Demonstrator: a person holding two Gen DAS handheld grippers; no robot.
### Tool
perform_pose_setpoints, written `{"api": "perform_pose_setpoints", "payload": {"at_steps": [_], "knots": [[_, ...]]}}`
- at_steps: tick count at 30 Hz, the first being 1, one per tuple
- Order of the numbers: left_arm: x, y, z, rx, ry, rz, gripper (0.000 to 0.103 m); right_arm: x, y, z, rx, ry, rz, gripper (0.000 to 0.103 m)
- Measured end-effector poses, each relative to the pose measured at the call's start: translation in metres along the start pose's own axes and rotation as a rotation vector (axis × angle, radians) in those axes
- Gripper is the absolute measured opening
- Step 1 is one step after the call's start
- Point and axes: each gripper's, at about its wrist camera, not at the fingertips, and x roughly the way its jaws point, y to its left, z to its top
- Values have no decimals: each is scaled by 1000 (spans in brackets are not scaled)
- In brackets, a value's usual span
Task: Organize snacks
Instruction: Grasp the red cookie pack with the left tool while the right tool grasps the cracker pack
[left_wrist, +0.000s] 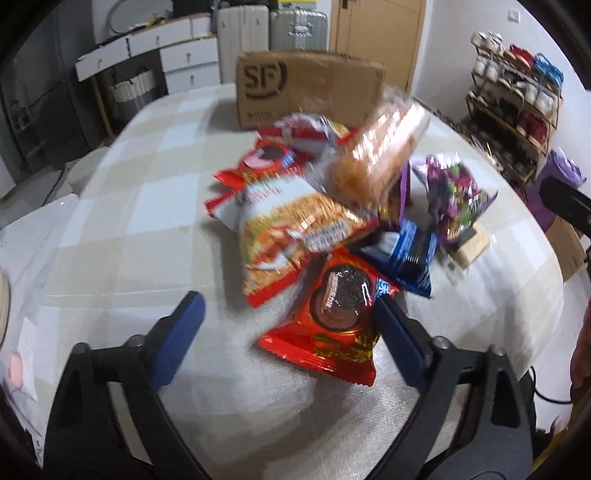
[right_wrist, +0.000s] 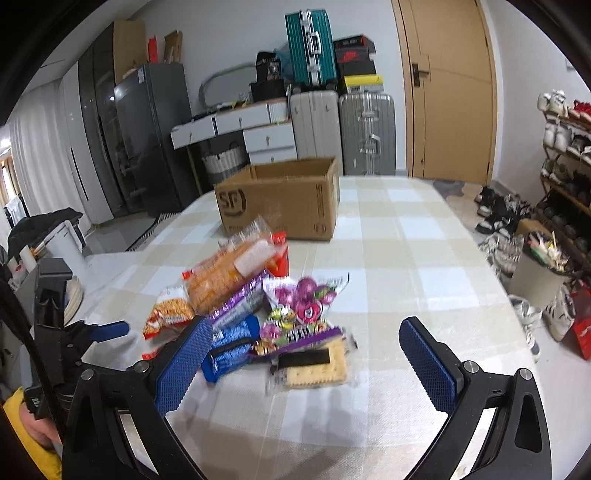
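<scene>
Left tool (left_wrist: 288, 325) jaws apart; right tool (right_wrist: 306, 354) jaws apart.

Checked table (right_wrist: 424, 240): snack pile (right_wrist: 258, 314), open box (right_wrist: 280, 199).

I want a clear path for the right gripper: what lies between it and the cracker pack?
Nothing: in the right wrist view only bare checked tablecloth separates the open right gripper from the cracker pack, which sits just ahead, nearer its left finger.
</scene>
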Motion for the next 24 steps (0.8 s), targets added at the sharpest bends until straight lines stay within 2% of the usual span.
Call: {"api": "perform_pose_setpoints", "payload": {"at_steps": [3,6,11,15,19,21,22,24], "knots": [[5,-1,0,-2,-17,-32,84,15,-9,-6,21,55,-9,103],[2,-5,2,14,-23,-56,68,29,-21,-11,54,114,24,103],[-1,-7,2,18,-21,-77,68,47,-26,-18,24,167,23,103],[3,-6,3,8,-6,-119,75,56,-23,-20,-14,191,23,103],[10,-18,1,61,21,-110,74,70,-22,-22,-38,224,28,103],[16,-23,-2,86,45,-89,63,75,-21,-21,-54,233,21,103],[15,-24,-2,99,34,-80,53,77,-20,-21,-59,235,20,103],[15,-24,-1,103,36,-96,47,83,-19,-19,-73,240,18,103]]}}
